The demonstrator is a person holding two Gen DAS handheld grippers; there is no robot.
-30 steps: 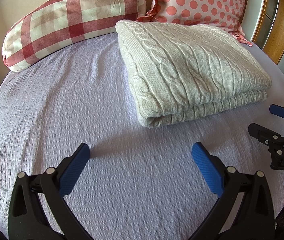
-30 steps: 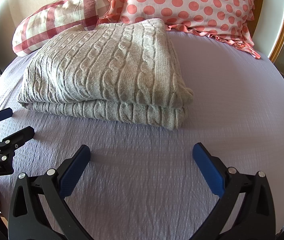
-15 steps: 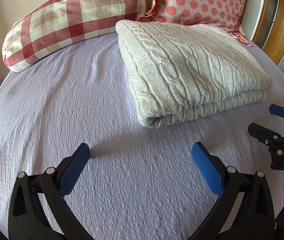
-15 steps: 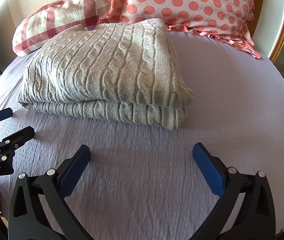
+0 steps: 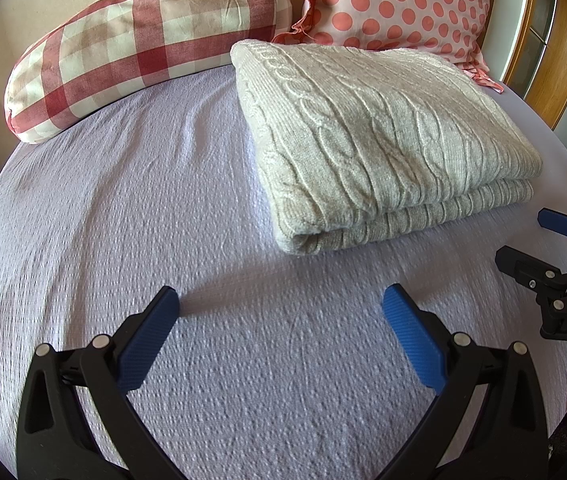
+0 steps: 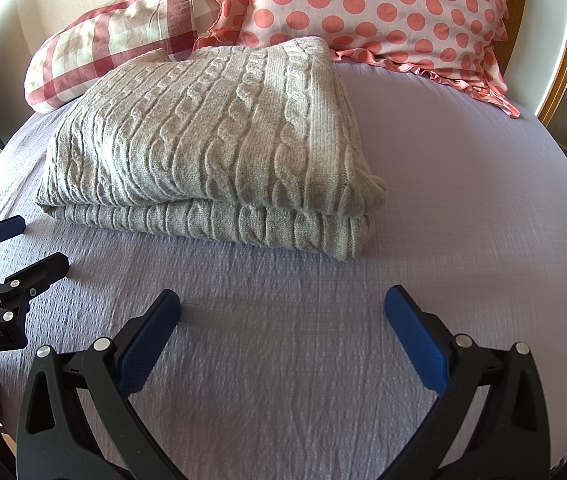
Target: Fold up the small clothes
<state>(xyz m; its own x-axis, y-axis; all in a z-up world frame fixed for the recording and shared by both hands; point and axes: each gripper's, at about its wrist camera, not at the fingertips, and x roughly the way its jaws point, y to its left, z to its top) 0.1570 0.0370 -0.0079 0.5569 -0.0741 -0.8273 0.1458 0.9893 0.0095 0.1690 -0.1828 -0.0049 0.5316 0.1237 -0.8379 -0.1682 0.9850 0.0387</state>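
So the grey cable-knit sweater [image 5: 379,136] is lying folded in two layers on the lilac bed [image 5: 163,200], its far edge touching the checked pillow [image 5: 139,44] and dotted pillow [image 5: 395,0]. Left gripper [image 5: 281,308] and right gripper [image 6: 281,308] are both hovering just short of it, jaws spread wide, gripping nothing
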